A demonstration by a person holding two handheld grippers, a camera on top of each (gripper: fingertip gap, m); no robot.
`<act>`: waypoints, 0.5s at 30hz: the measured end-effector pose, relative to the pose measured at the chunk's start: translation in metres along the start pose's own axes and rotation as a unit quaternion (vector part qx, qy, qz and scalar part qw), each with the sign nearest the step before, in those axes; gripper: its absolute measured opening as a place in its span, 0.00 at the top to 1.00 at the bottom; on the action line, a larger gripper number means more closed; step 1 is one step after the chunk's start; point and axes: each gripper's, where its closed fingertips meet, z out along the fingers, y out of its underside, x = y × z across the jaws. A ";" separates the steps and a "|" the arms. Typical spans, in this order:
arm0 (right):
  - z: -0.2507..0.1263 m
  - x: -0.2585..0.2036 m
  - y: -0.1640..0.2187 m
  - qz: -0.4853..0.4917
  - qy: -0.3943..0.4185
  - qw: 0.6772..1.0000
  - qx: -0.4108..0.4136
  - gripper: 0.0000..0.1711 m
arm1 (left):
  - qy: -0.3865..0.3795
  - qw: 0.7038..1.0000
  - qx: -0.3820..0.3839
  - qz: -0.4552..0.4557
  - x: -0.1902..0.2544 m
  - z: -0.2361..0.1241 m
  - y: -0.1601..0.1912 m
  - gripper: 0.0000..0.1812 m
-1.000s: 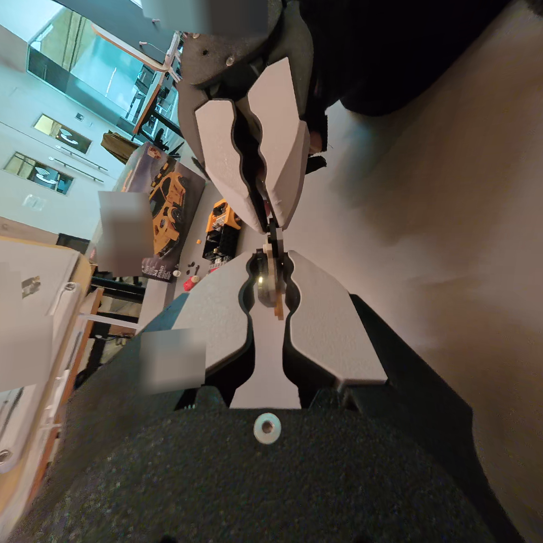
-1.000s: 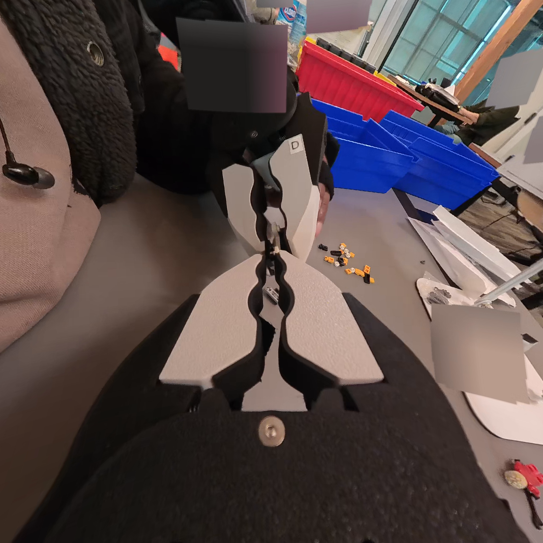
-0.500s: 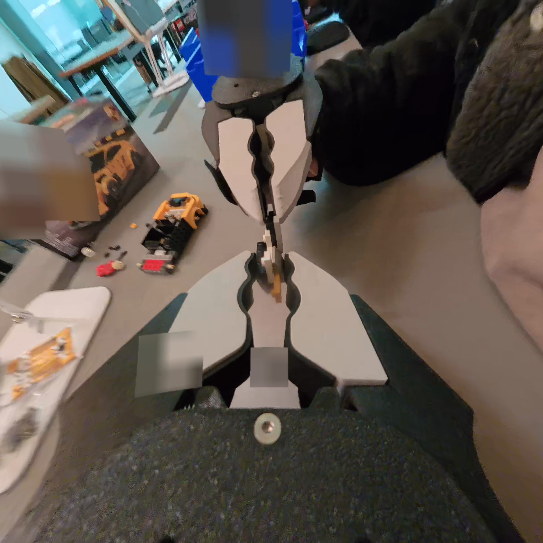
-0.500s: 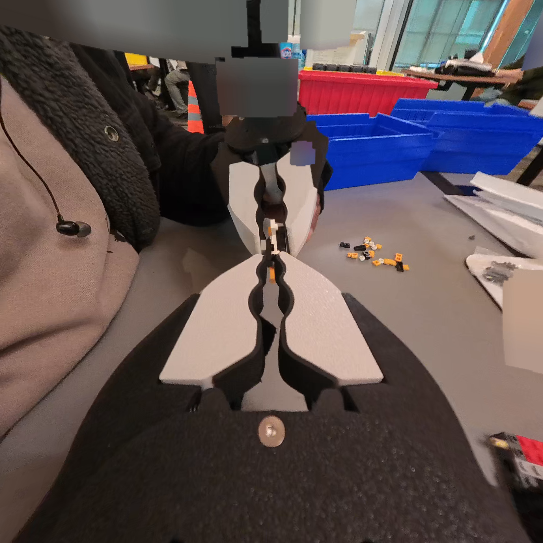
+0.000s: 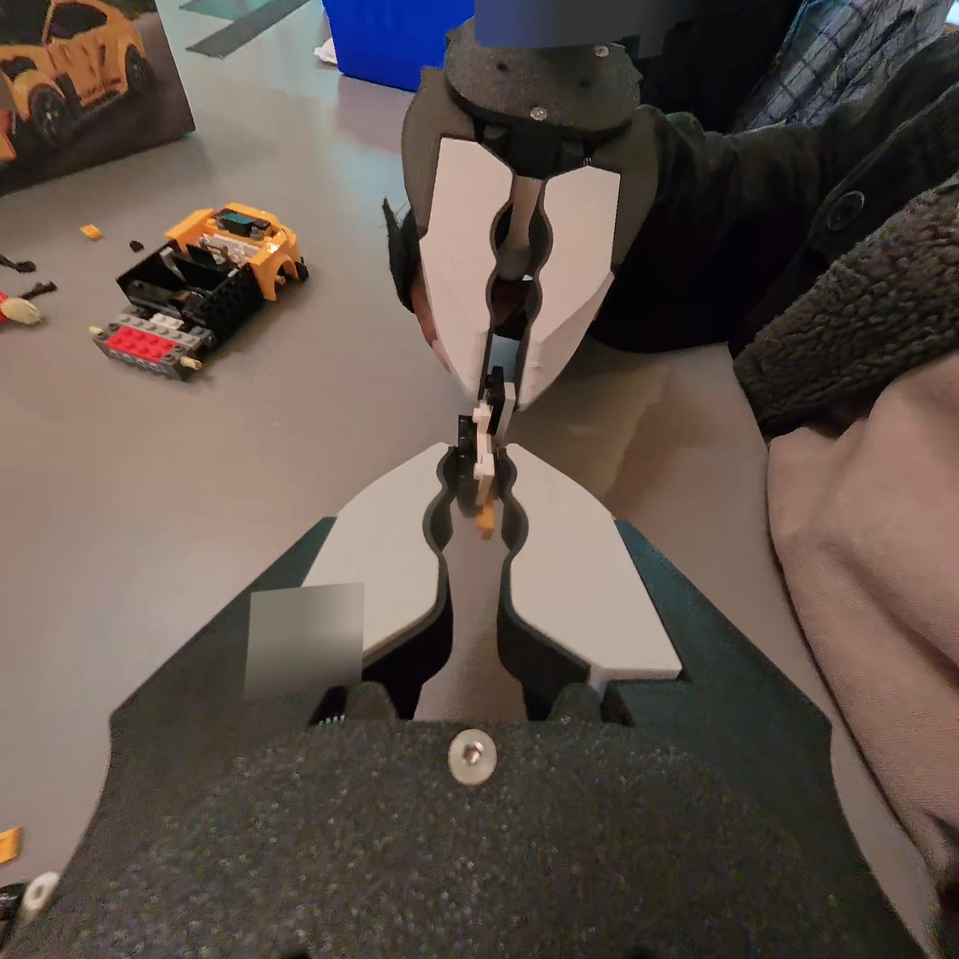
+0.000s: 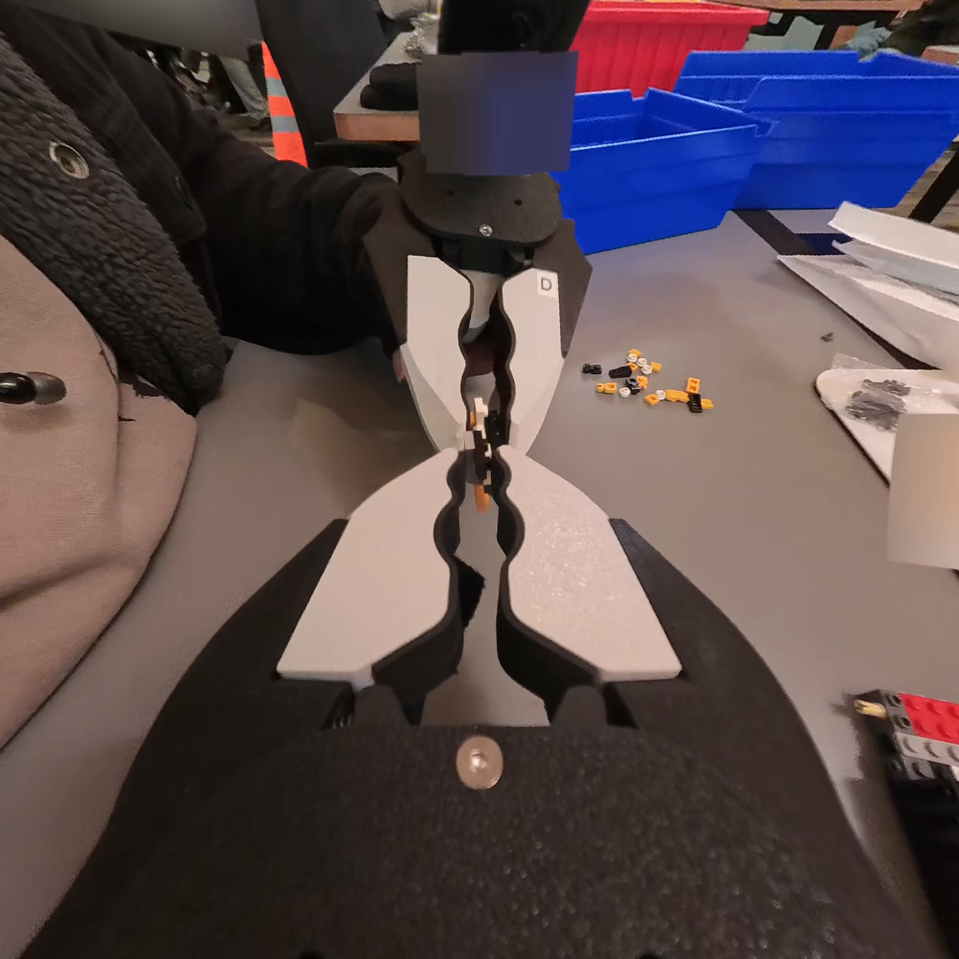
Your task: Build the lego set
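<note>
Here my left hand-held gripper [image 5: 480, 456] is pinched nearly closed on one end of a small sub-assembly [image 5: 482, 456] of white, black and orange plates, and my right hand-held gripper [image 6: 480, 459] is clamped on its far end, tip to tip with the left. The sub-assembly hangs in the air between the two, above the grey worktop [image 5: 259, 467], so this looks like a pressing or aligning step on a thin stack.

To do it well I would keep both hand-held grippers in one straight line and squeeze along the studs without twisting, since the stack is narrow and could snap apart or pivot out of the tips. The orange piece sticks back into the gap between my fingers, and I cannot tell whether it is fully seated.

Left of the sub-assembly in the left wrist view, well apart on the worktop, sits the half-built orange and black car [image 5: 202, 290], with the set's box [image 5: 78, 88] beyond it. In the right wrist view a scatter of loose orange, black and pale pieces [image 6: 648, 384] lies to its right, with blue bins [image 6: 726, 150] behind.
</note>
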 end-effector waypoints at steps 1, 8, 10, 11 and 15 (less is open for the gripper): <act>0.000 0.001 -0.001 -0.006 0.004 1.000 0.001 0.95 | 0.005 1.000 0.001 -0.013 0.000 0.001 0.000 0.92; 0.003 -0.001 -0.003 -0.110 0.049 0.993 -0.015 0.95 | 0.069 0.985 0.026 -0.159 -0.001 0.002 0.000 0.92; 0.004 -0.001 -0.002 -0.147 0.062 0.987 -0.029 0.95 | 0.090 0.976 0.032 -0.195 -0.001 0.002 0.000 0.93; 0.004 -0.002 -0.002 -0.160 0.065 0.985 -0.031 0.95 | 0.095 0.973 0.032 -0.206 -0.001 0.002 0.001 0.93; 0.001 -0.004 -0.005 -0.152 0.054 0.987 -0.019 0.95 | 0.130 0.960 0.037 -0.246 0.003 0.001 0.001 0.92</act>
